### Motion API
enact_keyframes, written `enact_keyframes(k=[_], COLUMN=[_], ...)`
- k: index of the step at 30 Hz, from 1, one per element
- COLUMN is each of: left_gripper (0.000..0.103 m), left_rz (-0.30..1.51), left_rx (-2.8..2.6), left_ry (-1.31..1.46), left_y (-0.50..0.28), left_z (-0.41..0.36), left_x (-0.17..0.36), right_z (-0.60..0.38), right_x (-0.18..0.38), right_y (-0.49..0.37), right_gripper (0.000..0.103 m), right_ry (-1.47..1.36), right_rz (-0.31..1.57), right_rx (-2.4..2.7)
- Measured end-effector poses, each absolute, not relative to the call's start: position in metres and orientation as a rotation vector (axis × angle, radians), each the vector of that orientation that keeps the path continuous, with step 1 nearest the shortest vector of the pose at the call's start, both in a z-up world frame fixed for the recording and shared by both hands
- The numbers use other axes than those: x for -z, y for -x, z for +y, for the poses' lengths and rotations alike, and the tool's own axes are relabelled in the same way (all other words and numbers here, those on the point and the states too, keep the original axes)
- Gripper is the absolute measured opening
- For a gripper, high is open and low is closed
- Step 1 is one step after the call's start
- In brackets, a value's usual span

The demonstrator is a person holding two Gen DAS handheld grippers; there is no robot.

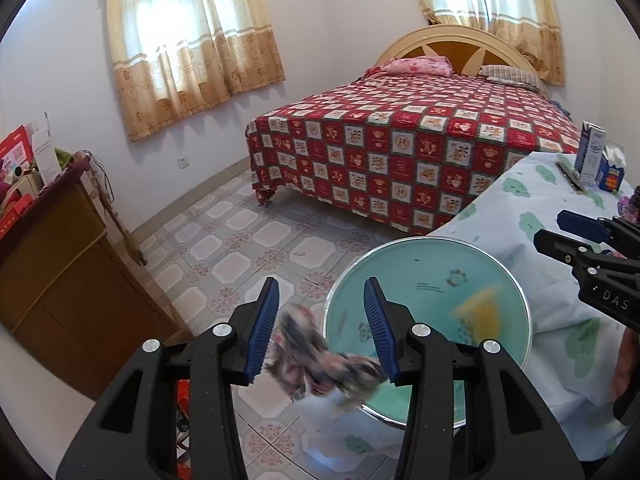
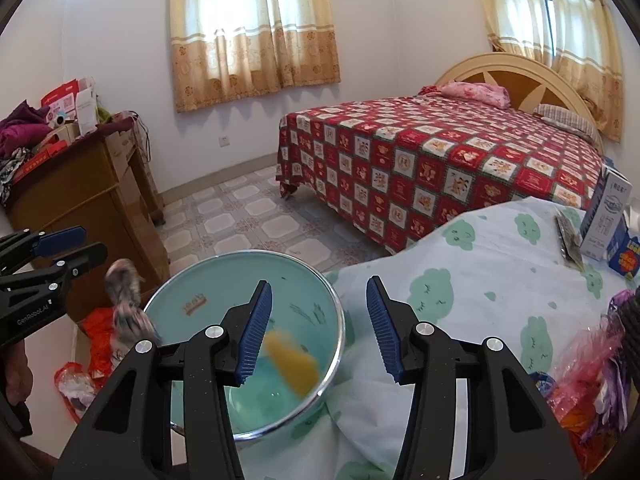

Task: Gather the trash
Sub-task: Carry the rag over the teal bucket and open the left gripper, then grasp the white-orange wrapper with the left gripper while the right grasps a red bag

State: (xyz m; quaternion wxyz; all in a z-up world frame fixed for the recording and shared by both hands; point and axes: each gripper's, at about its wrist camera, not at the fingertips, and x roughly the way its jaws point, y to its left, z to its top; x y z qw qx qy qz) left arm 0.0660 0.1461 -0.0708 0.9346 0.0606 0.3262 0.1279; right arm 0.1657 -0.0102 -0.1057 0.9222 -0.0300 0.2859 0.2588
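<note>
A bedroom: a bed [image 1: 420, 152] under a red checked cover stands on the tiled floor [image 1: 240, 248] below curtained windows, with a cluttered wooden cabinet [image 2: 88, 200] against the wall. The surface [image 2: 480, 280], draped in a pale cloth with green clouds, carries milk cartons [image 2: 608, 216] and a turquoise basin [image 1: 400, 264] at its edge. The left hand-held gripper [image 1: 326, 328] stands about half open, a blurred patterned wrapper [image 1: 316, 356] loose between its jaws (pads clear of it). The right hand-held gripper [image 2: 320, 328], equally parted, grips nothing; a blurred yellow scrap [image 2: 292, 364] is inside the basin.
</note>
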Motion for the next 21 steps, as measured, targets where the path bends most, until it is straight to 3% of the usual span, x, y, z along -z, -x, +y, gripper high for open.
enact_keyframes(k=[7,13,21], left_gripper=[0.053,0.053,0.053], left_rz=[0.705,0.735,0.742], left_rx=[-0.216,-0.139,-0.094], left_ry=[-0.133,-0.198,-0.252], left_y=[-0.067,-0.065,-0.058], left_z=[0.128,0.091,0.051], left_x=[0.088,0.107,0.116], right_z=[-0.048,-0.131,-0.257], right_x=[0.092,0.076,0.094], right_y=[-0.141,-0.087,-0.029], right_gripper=[0.051,0.058,0.060], right_ry=[0.056,0.028,-0.062], right_rz=[0.567,0.498,0.469], right_rx=[-0.451,-0.320,-0.062])
